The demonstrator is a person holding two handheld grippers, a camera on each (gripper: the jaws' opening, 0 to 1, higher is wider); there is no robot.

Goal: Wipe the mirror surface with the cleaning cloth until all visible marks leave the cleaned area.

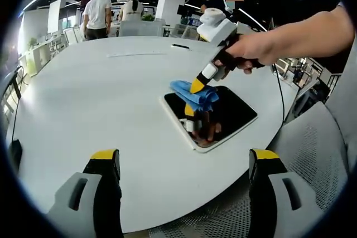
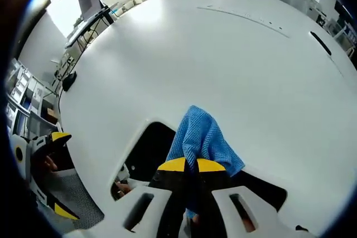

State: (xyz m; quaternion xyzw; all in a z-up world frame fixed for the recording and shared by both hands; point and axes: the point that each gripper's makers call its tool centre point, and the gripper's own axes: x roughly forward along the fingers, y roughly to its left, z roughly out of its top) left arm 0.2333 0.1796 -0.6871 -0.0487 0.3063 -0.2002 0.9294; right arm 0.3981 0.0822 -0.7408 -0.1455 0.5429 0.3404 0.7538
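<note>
Right gripper view: I see my right gripper (image 2: 191, 166) with its yellow tips pinched together on the blue cloth (image 2: 202, 137), which bunches over the dark mirror (image 2: 146, 151); the jaws cover much of the mirror, and its surface is too dark for me to make out marks. In the left gripper view my left gripper (image 1: 184, 163) stands wide apart, holding nothing, above the white table (image 1: 100, 98). My hand (image 1: 254, 54) angles the right gripper steeply down onto the mirror near the table's edge.
</note>
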